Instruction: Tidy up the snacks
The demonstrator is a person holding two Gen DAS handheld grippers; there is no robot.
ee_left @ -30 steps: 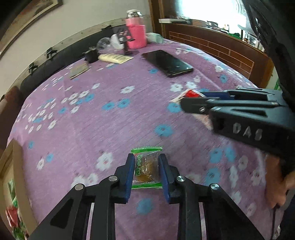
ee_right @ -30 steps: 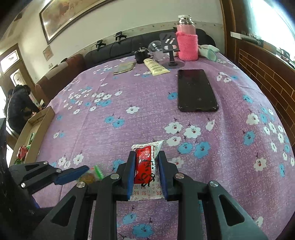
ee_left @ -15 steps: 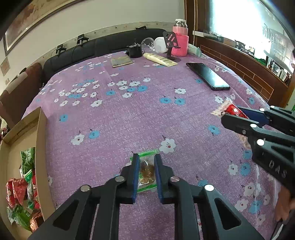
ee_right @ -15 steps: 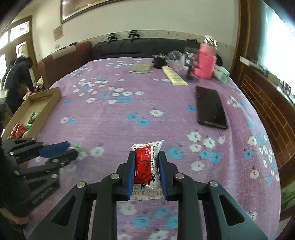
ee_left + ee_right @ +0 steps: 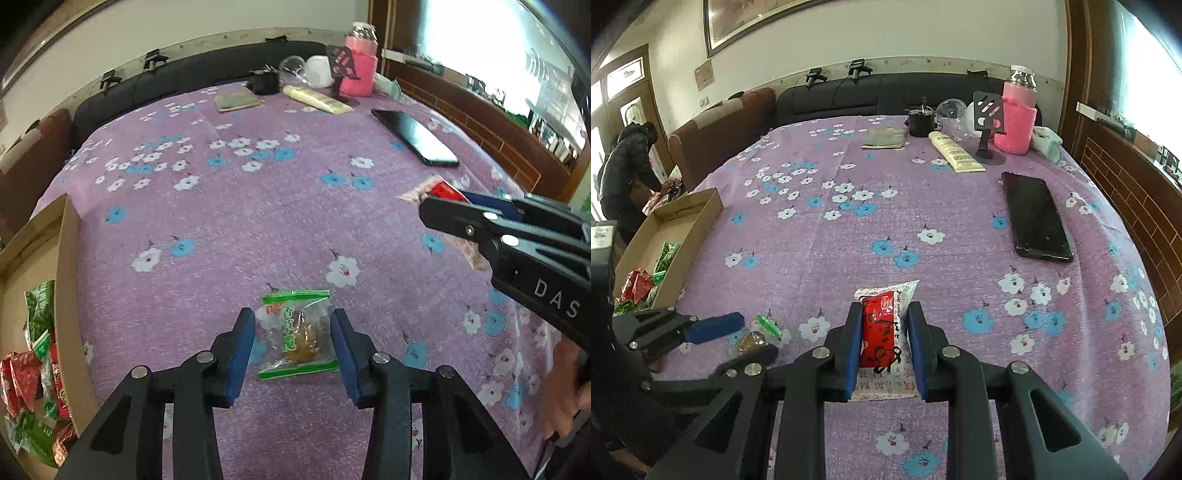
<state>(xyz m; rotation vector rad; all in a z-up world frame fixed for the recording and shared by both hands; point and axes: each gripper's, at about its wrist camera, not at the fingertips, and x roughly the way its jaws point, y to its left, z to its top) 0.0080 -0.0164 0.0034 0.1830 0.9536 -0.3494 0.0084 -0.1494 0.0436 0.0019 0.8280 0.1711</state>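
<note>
Since half a second earlier the left gripper [image 5: 292, 349] had spread its fingers, and the green-edged snack [image 5: 297, 334] that it had pinched lay loose on the purple tablecloth [image 5: 258, 221] between them. At far left the cardboard box [image 5: 68, 280] already held other packets. To the right, the right gripper [image 5: 884, 345] stayed pinched on the red snack [image 5: 881, 332]. Judged from here, the freed packet might be left short of the box, or its slippery wrapper might skid aside at a fresh grasp.
</note>
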